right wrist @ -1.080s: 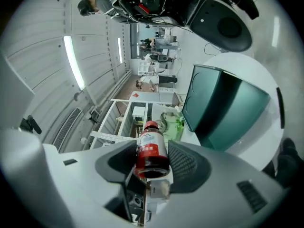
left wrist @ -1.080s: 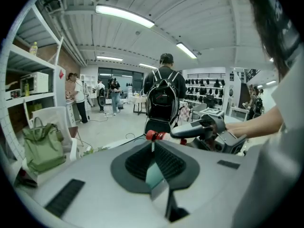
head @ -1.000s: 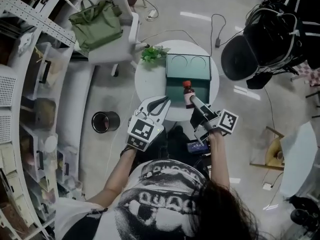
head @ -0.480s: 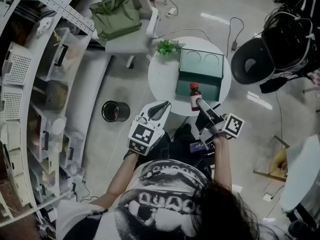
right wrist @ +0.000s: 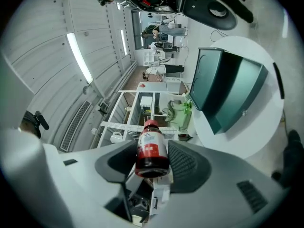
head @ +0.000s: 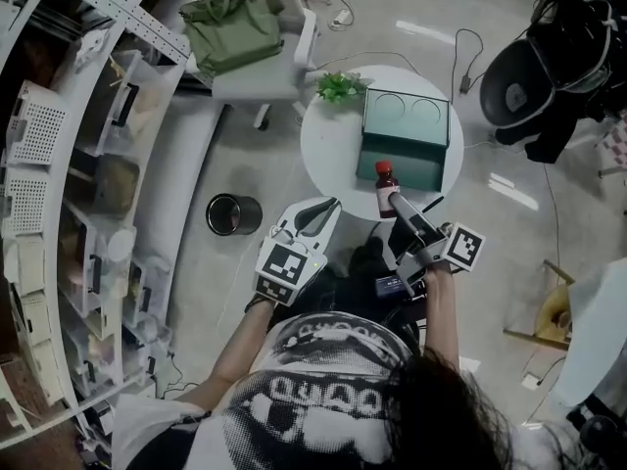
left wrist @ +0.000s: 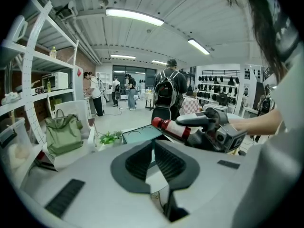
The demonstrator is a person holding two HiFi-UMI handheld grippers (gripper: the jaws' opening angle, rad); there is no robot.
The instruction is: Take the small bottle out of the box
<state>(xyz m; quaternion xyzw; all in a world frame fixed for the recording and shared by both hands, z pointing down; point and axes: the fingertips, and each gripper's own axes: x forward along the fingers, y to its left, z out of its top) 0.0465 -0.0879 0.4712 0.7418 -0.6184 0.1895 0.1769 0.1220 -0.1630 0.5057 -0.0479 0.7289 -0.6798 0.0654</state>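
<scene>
The person (head: 323, 390) in a black and white shirt fills the bottom of the head view. Just above, in the middle, the left gripper (head: 324, 210) has its two claws together at the tips, with nothing in them. A dark round bin (head: 233, 213) stands on the floor to its left. To the right, the right gripper (head: 396, 202) is clamped on the small bottle (head: 386, 186). The bottle is dark, with a red cap and a white label. It is out of the green box (head: 421, 174), just by the box's lower left corner, over the near edge of the round white table (head: 328, 150). A small plant (head: 340, 86) sits at the table's far side. Farther up, a green bag (head: 230, 27) rests on a white chair (head: 263, 78).
</scene>
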